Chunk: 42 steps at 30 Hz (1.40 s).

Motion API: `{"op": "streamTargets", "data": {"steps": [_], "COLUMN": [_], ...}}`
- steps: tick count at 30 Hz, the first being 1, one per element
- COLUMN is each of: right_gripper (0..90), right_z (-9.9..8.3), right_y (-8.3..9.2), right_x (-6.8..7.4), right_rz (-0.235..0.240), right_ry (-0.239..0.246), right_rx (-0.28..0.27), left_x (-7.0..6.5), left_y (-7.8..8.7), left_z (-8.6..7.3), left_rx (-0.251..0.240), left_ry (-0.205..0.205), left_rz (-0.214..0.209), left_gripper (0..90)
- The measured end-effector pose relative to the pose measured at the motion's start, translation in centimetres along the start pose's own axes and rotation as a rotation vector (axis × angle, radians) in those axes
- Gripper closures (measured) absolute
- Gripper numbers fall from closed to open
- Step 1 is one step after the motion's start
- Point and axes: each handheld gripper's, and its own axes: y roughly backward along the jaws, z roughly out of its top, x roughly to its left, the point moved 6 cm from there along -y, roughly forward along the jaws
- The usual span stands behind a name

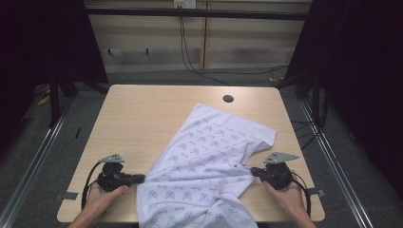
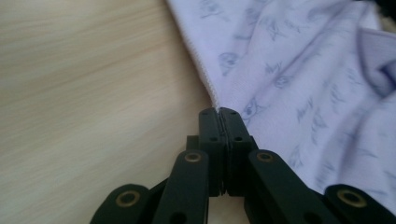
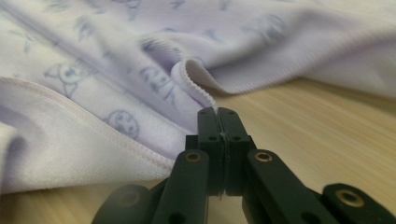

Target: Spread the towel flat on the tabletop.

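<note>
Room: dark curtains at both sides, a pale panelled wall at 12 o'clock with black cables (image 1: pixel 187 47) hanging down to a grey floor.
Table (image 1: pixel 142 114): light wood grain, rounded corners, a dark round hole (image 1: pixel 228 99) near its 12 o'clock edge.
Cloth (image 1: pixel 204 161): white with a repeated pale blue print, spread from the table's centre toward 6 o'clock, where it runs over the near edge; rumpled between the two grippers.
Left gripper (image 1: pixel 140 178): at 7 o'clock on the table, held by the left hand (image 1: pixel 102 194); jaws pressed together on the cloth's stitched edge.
Right gripper (image 1: pixel 253 171): at 5 o'clock, held by the right hand (image 1: pixel 285 192); jaws closed on a folded hem of the cloth.
High view: gives the cloth's whole outline, both hands, and the grey plate (image 1: pixel 111 157) on top of each gripper.
Left gripper view: shows the left gripper (image 2: pixel 218 112) with its tips meeting at the cloth (image 2: pixel 299 84) edge, bare table (image 2: pixel 93 93) at 9 o'clock of it.
Right gripper view: shows the right gripper (image 3: pixel 217 111) pinching the hem, with the cloth (image 3: pixel 93 102) in folds and its print as small round faces; table (image 3: pixel 327 135) at 3 o'clock.
Writing: the print includes small marks too blurred to read; no brand or label can be made out.
</note>
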Motion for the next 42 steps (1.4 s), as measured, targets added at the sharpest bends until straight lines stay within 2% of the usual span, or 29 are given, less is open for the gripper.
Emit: {"op": "streamTargets", "data": {"steps": [2,3,4,6,7,8,10,11,13,16,19,20,21,23,25,26,27,29,31,32,34,36,38,40,41,42], "right_gripper": [86.9,80.4,72.4,65.7,64.2,64.6,67.5,67.5,65.7,61.6,58.6,57.7,58.5,72.0,86.0,88.3,88.6,88.8,88.9,88.9,88.8,88.4,87.3,77.2,70.6,62.7], "right_z": [-0.2,-0.2,0.0,0.4,0.9,1.2,1.6,1.6,1.1,0.6,0.5,0.4,0.2,-0.1,-0.4,-0.4,-0.5,-0.9,-1.7,-2.4,-3.6,-5.3,-6.3,-6.8,-6.8,-6.6], "right_y": [0.6,0.7,0.8,1.4,2.2,2.9,3.8,4.0,3.7,3.1,2.7,2.4,2.1,1.2,1.2,1.5,2.3,3.7,5.0,5.9,6.9,7.7,8.2,8.3,8.4,8.4], "right_x": [-1.2,-1.5,-1.9,-1.5,-0.6,0.5,3.0,4.0,6.7,8.9,10.1,10.3,10.3,10.1,9.6,9.3,8.8,7.5,6.4,5.8,5.1,4.5,4.2,4.0,3.9,3.7], "right_rz": [-0.018,-0.039,-0.065,-0.046,-0.027,0.011,0.162,0.213,0.305,0.366,0.41,0.413,0.393,0.359,0.346,0.339,0.321,0.299,0.269,0.254,0.216,0.19,0.161,0.139,0.144,0.134], "right_ry": [-0.032,-0.04,-0.037,-0.063,-0.057,-0.044,-0.046,-0.047,-0.022,0.029,0.058,0.07,0.08,0.09,0.074,0.073,0.057,0.005,-0.027,-0.06,-0.081,-0.112,-0.126,-0.134,-0.119,-0.126], "right_rx": [-0.025,-0.027,-0.037,-0.078,-0.121,-0.147,-0.185,-0.184,-0.143,-0.107,-0.088,-0.071,-0.053,-0.018,-0.012,-0.021,-0.041,-0.064,-0.074,-0.062,-0.026,0.076,0.093,0.104,0.082,0.061], "left_x": [-0.6,-0.7,-0.7,-0.4,-0.3,-0.2,0.1,0.3,0.7,0.8,0.4,0.2,0.1,0.1,0.1,0.1,0.3,0.6,1.0,1.1,1.2,1.3,1.3,1.2,1.1,1.0], "left_y": [-1.0,-1.8,-2.5,-2.9,-2.9,-2.8,-2.5,-2.2,-1.9,-2.0,-3.0,-3.4,-3.8,-4.2,-4.3,-4.2,-4.0,-3.8,-3.4,-3.3,-3.1,-3.1,-3.1,-3.0,-3.0,-2.9], "left_z": [0.5,0.9,1.2,1.6,1.8,2.0,2.4,2.6,2.9,3.0,2.9,2.8,2.9,3.0,3.1,3.1,3.1,3.0,3.0,2.9,2.8,2.8,2.8,2.7,2.7,2.8], "left_rx": [0.015,0.026,0.03,0.03,0.021,0.001,-0.025,-0.041,-0.06,-0.069,-0.029,-0.017,-0.002,0.017,0.041,0.053,0.062,0.055,0.048,0.047,0.04,0.04,0.039,0.039,0.038,0.025], "left_ry": [-0.026,-0.034,-0.022,-0.005,0.0,0.012,0.025,0.029,0.045,0.066,0.041,0.034,0.02,-0.025,-0.065,-0.093,-0.093,-0.077,-0.061,-0.057,-0.053,-0.05,-0.045,-0.042,-0.041,-0.04], "left_rz": [0.01,0.027,0.026,0.04,0.05,0.048,0.04,0.039,0.036,0.009,0.016,0.017,0.032,0.066,0.095,0.104,0.117,0.129,0.145,0.149,0.148,0.154,0.155,0.152,0.139,0.126], "left_gripper": [88.7,88.3,87.9,85.9,84.3,82.8,81.6,81.5,80.3,76.2,68.2,65.9,66.1,72.4,83.5,88.1,88.8,89.1,89.1,89.1,89.1,89.1,88.9,88.7,88.2,85.6]}}
